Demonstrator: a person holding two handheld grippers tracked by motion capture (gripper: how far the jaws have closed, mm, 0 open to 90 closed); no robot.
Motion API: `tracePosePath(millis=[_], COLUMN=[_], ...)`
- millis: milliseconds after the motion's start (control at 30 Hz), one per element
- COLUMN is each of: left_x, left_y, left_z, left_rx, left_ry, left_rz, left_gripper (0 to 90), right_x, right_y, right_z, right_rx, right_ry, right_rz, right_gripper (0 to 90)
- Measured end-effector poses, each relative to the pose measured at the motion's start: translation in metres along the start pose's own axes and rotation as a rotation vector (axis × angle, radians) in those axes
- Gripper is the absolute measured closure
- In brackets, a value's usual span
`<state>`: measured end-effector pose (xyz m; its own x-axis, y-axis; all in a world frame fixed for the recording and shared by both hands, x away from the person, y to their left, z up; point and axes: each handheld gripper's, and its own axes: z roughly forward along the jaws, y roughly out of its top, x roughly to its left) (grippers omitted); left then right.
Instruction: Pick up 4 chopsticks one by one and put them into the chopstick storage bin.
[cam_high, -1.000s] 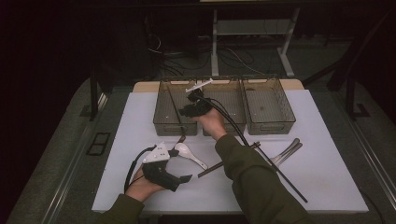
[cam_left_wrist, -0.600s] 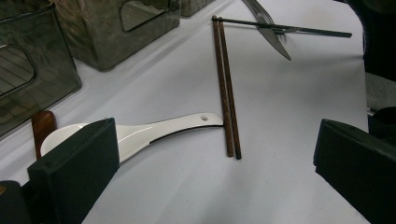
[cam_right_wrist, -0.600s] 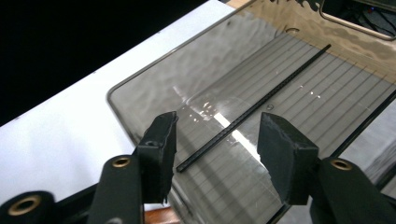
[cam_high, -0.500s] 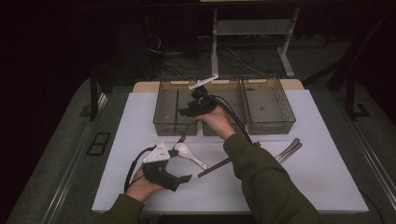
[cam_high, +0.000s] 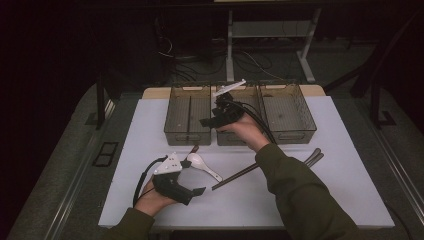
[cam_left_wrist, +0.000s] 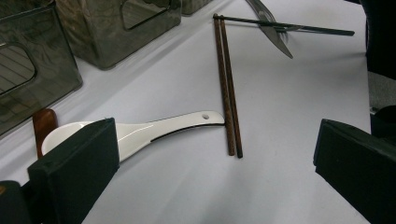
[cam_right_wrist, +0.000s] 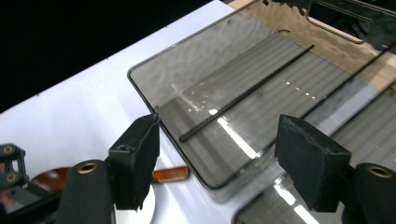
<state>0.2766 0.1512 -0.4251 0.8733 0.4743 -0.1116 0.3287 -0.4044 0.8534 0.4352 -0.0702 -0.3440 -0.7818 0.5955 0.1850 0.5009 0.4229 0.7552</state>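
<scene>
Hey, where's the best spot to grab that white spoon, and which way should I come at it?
Probably the white spoon by its handle, from above. It lies flat on the table, and the handle is narrow and straight, unlike the wide bowl. Keep short of the tip, which touches the brown chopsticks. The open left gripper is nearest.

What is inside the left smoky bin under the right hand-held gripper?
One thin black chopstick lies along the floor of the left bin, below the open right hand-held gripper. The bin's near corner is covered by the jaws.
</scene>
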Motion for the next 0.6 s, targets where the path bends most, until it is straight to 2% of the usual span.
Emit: tracePosePath(millis=[167, 600], left_x=[0.0, -0.001], left_y=[0.0, 0.0], left_z=[0.0, 0.001], left_rx=[0.0, 0.0], left_ry=[0.001, 0.005], left_rz=[-0.005, -0.01], left_gripper=[0.0, 0.0], right_x=[-0.001, -0.001], right_y=[-0.005, -0.024], right_z=[-0.012, -0.042], right_rx=[-0.001, 0.006], right_ry=[0.011, -0.013], right_rz=[-0.001, -0.033], right_gripper=[27.3, 26.0])
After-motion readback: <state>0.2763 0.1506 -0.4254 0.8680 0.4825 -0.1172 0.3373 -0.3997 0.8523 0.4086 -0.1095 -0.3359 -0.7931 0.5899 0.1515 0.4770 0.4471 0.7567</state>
